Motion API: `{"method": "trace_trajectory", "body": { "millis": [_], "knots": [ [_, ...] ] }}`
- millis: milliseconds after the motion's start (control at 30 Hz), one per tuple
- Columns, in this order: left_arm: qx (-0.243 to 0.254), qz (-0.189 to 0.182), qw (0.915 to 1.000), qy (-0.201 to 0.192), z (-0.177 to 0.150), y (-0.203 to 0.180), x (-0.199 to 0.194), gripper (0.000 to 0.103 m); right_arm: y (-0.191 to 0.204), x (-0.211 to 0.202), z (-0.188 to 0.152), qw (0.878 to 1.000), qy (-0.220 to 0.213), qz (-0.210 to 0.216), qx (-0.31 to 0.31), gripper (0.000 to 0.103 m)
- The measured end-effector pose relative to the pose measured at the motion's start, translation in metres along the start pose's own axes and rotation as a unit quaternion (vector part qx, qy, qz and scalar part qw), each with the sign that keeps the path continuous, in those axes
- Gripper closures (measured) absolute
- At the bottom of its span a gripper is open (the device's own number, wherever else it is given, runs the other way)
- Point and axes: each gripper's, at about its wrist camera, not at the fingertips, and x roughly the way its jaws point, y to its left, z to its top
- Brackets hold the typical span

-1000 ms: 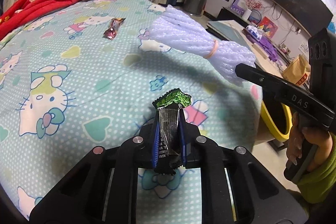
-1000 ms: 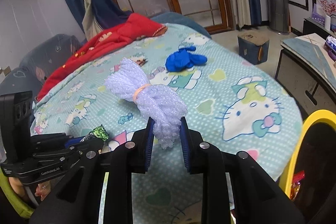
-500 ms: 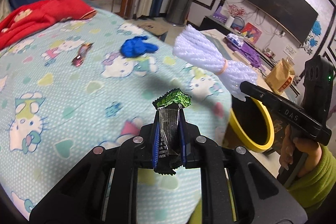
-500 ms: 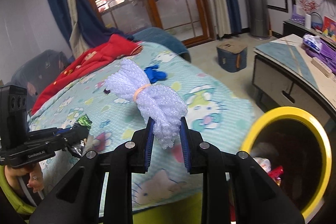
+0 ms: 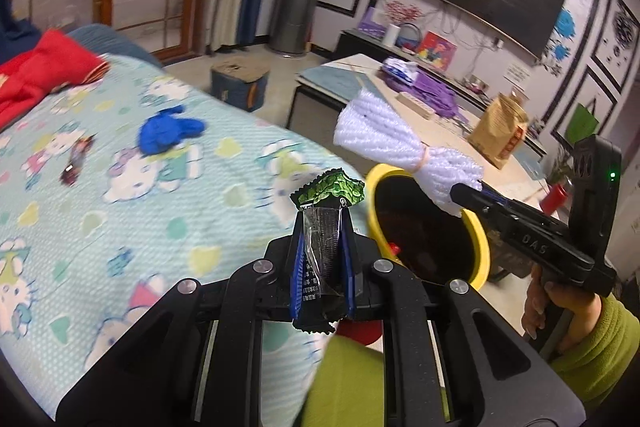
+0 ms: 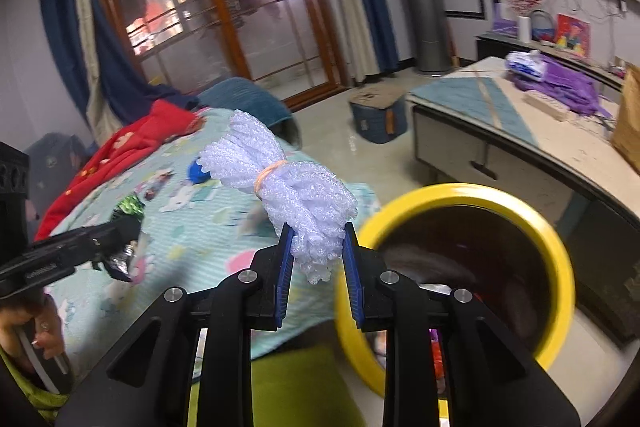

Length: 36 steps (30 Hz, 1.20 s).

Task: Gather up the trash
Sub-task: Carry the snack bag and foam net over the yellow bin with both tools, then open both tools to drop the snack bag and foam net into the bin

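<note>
My left gripper (image 5: 322,227) is shut on a green-and-black snack wrapper (image 5: 326,215), held above the bed's edge beside the yellow-rimmed trash bin (image 5: 478,243). My right gripper (image 6: 318,243) is shut on a white foam-net bundle (image 6: 288,179) tied with an orange rubber band; in the left wrist view the bundle (image 5: 396,147) hangs over the bin's far rim. The bin (image 6: 560,259) holds some trash. A blue glove (image 5: 168,131) and a dark red wrapper (image 5: 76,163) lie on the Hello Kitty bed sheet (image 5: 120,219).
A red blanket (image 5: 36,75) lies at the bed's far end. A low table (image 6: 500,123) with purple items and a brown paper bag (image 5: 500,131) stands behind the bin. A small blue stool (image 6: 378,119) sits on the floor.
Both grippers have swung right, away from the bed and towards the bin. The foam-net bundle now hangs over the bin's rim, and the snack wrapper is beside it.
</note>
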Motion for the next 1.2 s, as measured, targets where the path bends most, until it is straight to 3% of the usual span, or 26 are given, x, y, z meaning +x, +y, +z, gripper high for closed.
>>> {"method": "trace_trajectory", "body": {
  "millis": [233,567,1133,1200],
  "knots": [
    [0.019,-0.042,0.9988,0.017,0.008,-0.032,0.021,0.093,-0.040,-0.021,-0.007,0.998,-0.016,-0.050,0.035,0.080],
    [0.070,-0.066,0.9950,0.025,0.015,-0.079,0.049,0.093,-0.075,-0.032,-0.026,0.992,-0.008,-0.107,0.069,0.080],
    [0.125,-0.086,0.9867,0.056,0.023,-0.137,0.110,0.091,-0.112,-0.018,-0.053,0.981,0.044,-0.136,0.131,0.075],
    [0.127,-0.087,0.9864,0.059,0.023,-0.140,0.116,0.088,-0.113,-0.018,-0.055,0.980,0.045,-0.136,0.141,0.069]
  ]
}}
